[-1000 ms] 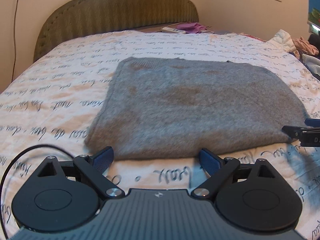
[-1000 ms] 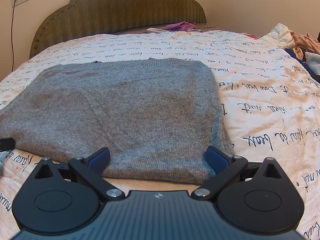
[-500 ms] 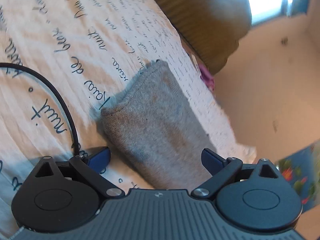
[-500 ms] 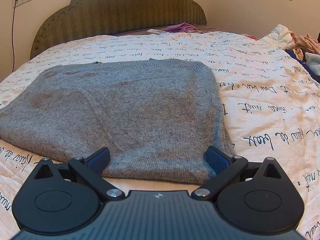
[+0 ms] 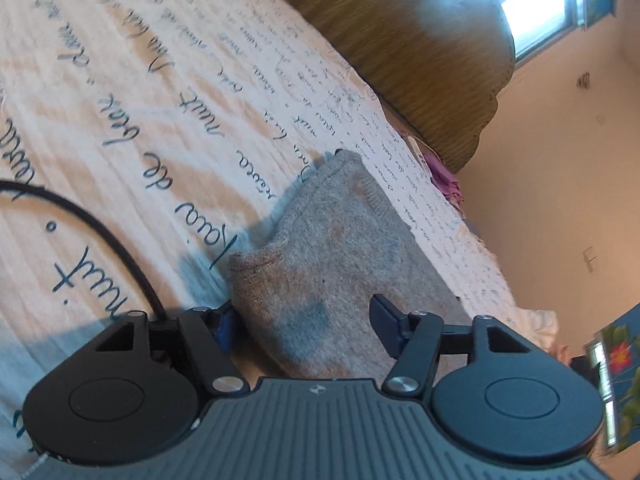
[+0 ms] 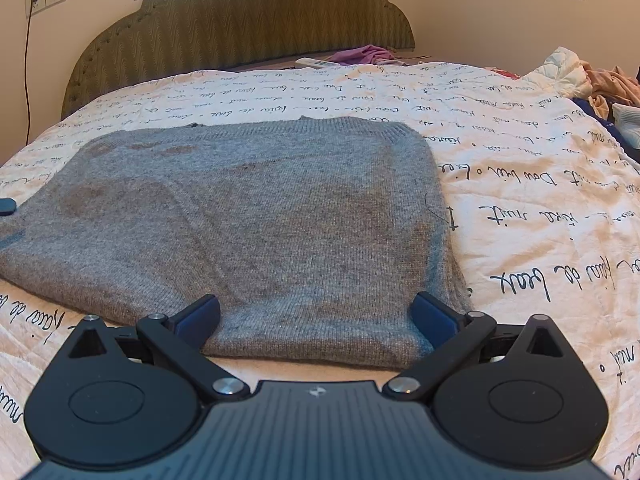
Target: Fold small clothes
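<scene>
Left wrist view, rolled: left gripper [image 5: 305, 326] jaws just closing, still apart around the near corner of the grey knit sweater [image 5: 340, 256], pads not clearly pressing. Sweater lies folded on the crinkled script-print bedspread [image 5: 120, 120].

Right wrist view: right gripper [image 6: 316, 322] wide open over the sweater [image 6: 248, 216] hem; ribbed olive headboard [image 6: 240, 28] behind.

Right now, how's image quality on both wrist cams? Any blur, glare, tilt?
Left wrist: frame rolled hard, horizon slanted; window blown out with glare; bedspread text motion-smeared; shadow falls on the grey sweater near the left gripper. Right wrist: level, sharp, evenly lit; fisheye bows the headboard; sweater knit clear above the right gripper.
</scene>
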